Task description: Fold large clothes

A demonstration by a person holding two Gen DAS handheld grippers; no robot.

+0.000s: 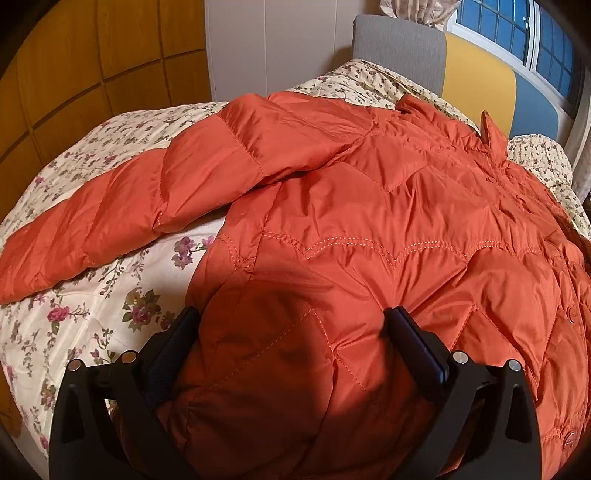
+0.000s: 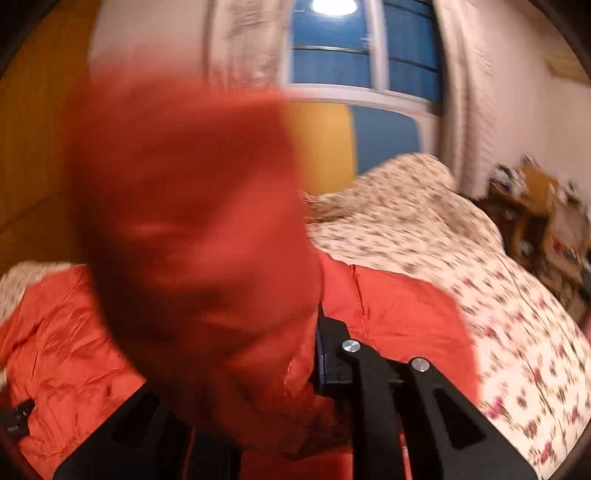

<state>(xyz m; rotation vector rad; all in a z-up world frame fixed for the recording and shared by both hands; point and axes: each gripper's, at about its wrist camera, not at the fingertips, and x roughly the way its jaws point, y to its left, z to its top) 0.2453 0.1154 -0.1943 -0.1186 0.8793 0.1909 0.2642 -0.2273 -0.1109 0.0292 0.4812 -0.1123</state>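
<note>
One orange quilted jacket [image 1: 369, 221], filling the centre and right of the left wrist frame. One floral bedspread [image 1: 92, 317] at lower left. One grey headboard [image 1: 399, 48] at top centre. One window [image 1: 517, 33], upper right. Two grippers, one per view: left gripper [image 1: 291, 325], right gripper [image 2: 236, 332].

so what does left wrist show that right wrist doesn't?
Left wrist only: the jacket's sleeve lying out flat on the quilt, collar, grey headboard, and the left gripper open, straddling a puffed section near the hem. Right wrist only: a blurred fold of fabric lifted in front of the lens at the right gripper, plus cluttered shelves. Both: orange jacket, floral quilt, window.
</note>
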